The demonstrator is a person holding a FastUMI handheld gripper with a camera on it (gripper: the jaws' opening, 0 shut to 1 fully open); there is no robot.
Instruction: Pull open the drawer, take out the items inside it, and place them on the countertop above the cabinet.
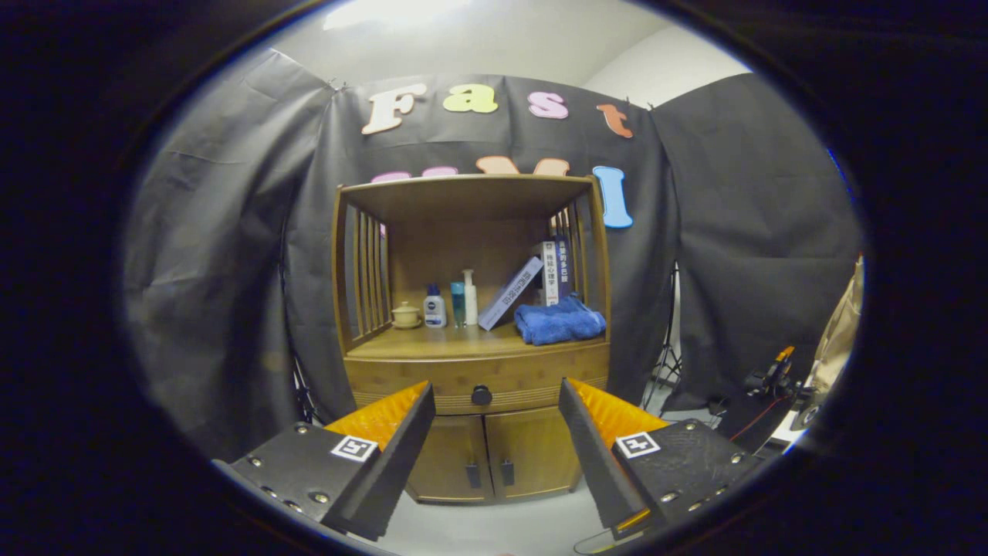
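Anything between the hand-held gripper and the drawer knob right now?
Nothing visible. The hand-held gripper is open, fingers apart, and the drawer knob sits in plain sight between and beyond them on the closed drawer. The gap to the cabinet looks unobstructed.

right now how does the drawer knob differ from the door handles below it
The drawer knob is single, round and centred on the drawer; the door handles are two small upright tabs, side by side where the doors meet. All are dark. The open gripper frames the knob between its fingers, well short of it.
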